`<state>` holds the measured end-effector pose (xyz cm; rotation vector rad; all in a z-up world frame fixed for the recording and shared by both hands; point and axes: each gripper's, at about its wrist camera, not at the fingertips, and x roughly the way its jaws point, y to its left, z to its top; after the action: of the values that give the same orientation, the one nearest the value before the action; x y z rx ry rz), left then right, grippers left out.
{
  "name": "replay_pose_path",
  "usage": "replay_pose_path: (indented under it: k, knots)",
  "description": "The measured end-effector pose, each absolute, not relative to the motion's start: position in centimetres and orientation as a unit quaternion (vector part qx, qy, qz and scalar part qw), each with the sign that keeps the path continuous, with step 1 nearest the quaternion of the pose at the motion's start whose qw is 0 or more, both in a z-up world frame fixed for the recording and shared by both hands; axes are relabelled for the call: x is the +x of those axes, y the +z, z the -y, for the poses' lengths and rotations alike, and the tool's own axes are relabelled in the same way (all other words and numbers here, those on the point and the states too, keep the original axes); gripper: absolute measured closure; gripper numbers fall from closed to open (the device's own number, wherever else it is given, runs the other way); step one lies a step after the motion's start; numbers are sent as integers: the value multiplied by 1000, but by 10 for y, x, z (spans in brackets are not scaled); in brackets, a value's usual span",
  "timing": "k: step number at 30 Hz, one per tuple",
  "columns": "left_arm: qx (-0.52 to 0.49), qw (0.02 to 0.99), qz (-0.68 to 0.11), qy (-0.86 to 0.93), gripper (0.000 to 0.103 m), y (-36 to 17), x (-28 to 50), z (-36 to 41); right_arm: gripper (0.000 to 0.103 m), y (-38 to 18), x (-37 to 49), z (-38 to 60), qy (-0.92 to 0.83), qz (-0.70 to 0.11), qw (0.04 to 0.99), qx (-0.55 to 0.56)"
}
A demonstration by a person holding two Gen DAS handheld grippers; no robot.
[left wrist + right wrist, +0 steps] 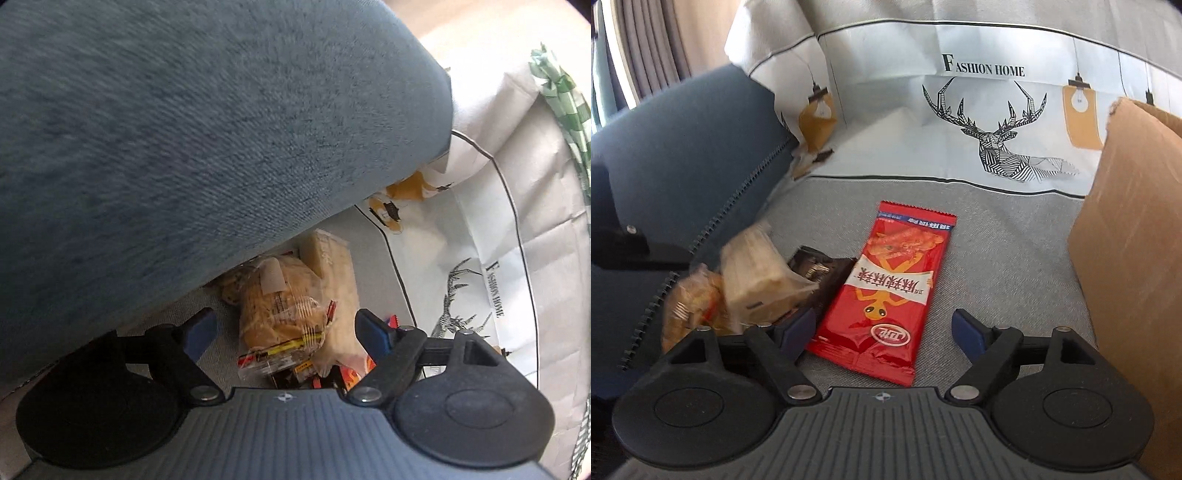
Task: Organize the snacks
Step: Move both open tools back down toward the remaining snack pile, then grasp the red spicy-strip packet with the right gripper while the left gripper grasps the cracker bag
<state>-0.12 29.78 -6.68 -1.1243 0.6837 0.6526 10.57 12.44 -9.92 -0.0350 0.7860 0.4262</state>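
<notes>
- The right gripper (882,332) had its jaws spread wide, pinching nothing; the near end of a red snack packet (886,291) lay flat between them on the grey fabric surface (997,258).
- At the packet's 9 o'clock sat a pale wrapped cake (757,280), touching a dark wrapper (820,269).
- A cardboard box (1130,240) stood at 3 o'clock, a deer-print cloth (997,122) at 12.
- The left gripper (284,332) was spread too, empty, over a clear-wrapped bun (277,306) among heaped snacks.
- A blue cushion (184,129) filled 10 o'clock.
</notes>
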Motion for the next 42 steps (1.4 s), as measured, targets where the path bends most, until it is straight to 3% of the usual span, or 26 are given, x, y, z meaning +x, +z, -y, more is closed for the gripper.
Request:
replay_pose_path:
  k: [7, 9, 10, 11, 20, 35, 42]
  knots:
    - [-507, 741, -314, 309, 17, -72, 13, -300, 20, -104, 109, -133, 202, -366, 906, -61]
    - [-504, 743, -317, 306, 17, -72, 17, -301, 29, -104, 110, -131, 197, -363, 909, -62]
    - [-503, 744, -317, 305, 18, -73, 18, -301, 43, -103, 109, -129, 195, -359, 911, -61]
    - [-501, 743, -318, 308, 19, -73, 18, -302, 51, -102, 109, -127, 195, -356, 912, -61]
    - [-467, 759, -349, 288, 44, -74, 17, -299, 62, -92, 105, -105, 201, -364, 909, -34]
    - [-365, 792, -447, 200, 50, -61, -27, -255, 63, -64, 6, -58, 270, -412, 869, -49]
    - [-352, 810, -444, 150, 50, -51, -46, -228, 62, -74, -34, -32, 279, -436, 855, -37]
